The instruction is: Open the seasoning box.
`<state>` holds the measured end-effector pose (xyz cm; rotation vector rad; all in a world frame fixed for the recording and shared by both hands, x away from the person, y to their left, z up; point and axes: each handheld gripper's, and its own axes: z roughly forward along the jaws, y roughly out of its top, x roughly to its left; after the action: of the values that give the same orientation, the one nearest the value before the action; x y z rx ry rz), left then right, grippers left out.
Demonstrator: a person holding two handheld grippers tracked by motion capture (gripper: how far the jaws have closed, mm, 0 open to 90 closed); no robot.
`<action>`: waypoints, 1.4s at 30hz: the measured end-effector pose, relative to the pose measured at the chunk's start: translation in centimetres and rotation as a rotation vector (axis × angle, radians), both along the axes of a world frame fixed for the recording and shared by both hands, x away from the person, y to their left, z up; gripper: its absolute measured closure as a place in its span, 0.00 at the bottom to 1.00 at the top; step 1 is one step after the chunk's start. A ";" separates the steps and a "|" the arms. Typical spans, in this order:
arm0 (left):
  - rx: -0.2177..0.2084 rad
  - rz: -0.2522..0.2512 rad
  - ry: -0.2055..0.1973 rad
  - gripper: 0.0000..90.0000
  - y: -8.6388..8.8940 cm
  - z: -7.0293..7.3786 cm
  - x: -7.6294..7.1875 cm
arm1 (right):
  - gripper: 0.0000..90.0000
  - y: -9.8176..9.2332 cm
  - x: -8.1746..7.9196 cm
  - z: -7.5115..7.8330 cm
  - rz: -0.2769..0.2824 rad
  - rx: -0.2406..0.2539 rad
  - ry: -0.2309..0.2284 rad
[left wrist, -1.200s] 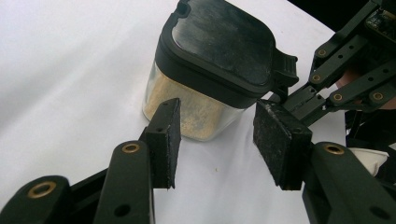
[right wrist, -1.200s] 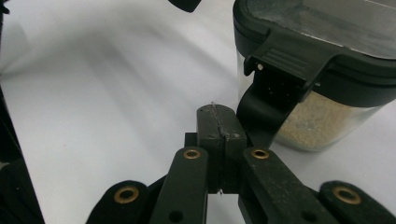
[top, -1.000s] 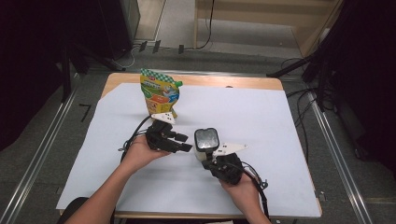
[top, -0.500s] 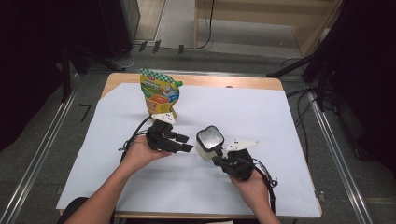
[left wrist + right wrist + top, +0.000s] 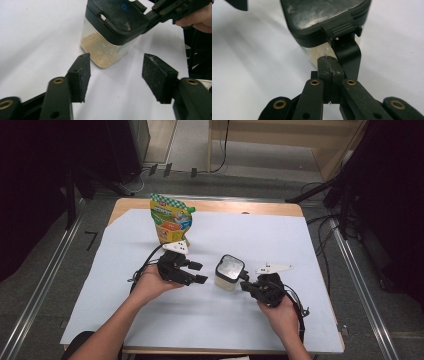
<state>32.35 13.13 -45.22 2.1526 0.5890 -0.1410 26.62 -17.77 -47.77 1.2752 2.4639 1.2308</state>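
A white sheet covers the counter (image 5: 150,320). The box (image 5: 229,272) of sandy grains sits mid-counter. The right tongs (image 5: 248,286) are pressed shut against its lid catch; the left tongs (image 5: 198,272) wait open beside it. A hard push could tip the box and spill grains

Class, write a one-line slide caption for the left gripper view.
Open left gripper faces a black-lidded container of tan granules.
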 end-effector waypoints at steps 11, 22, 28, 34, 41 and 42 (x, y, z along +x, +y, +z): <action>-0.010 -0.040 0.047 0.38 -2.3 0.7 2.2 | 1.00 -1.9 2.7 -0.2 0.003 0.003 0.021; 0.003 -0.075 0.028 0.32 -4.0 0.8 3.3 | 1.00 -2.6 3.6 0.3 0.006 0.012 0.004; 0.022 -0.102 0.026 0.33 -4.5 0.5 3.1 | 1.00 -3.8 2.7 1.5 -0.054 0.015 -0.036; 0.024 -0.100 0.014 0.32 -4.6 0.4 3.0 | 1.00 -4.1 4.2 0.1 -0.121 0.004 -0.006; 0.014 -0.090 0.030 0.28 -4.6 0.1 3.1 | 1.00 -2.9 5.1 -0.9 -0.149 -0.057 -0.030; 0.017 -0.087 0.031 0.28 -4.7 0.0 3.1 | 1.00 -2.7 5.1 -1.0 -0.152 -0.070 -0.030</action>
<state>35.41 8.45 -45.20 2.1970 0.5160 -0.2173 31.76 -20.50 -48.77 1.3854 2.3192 1.1088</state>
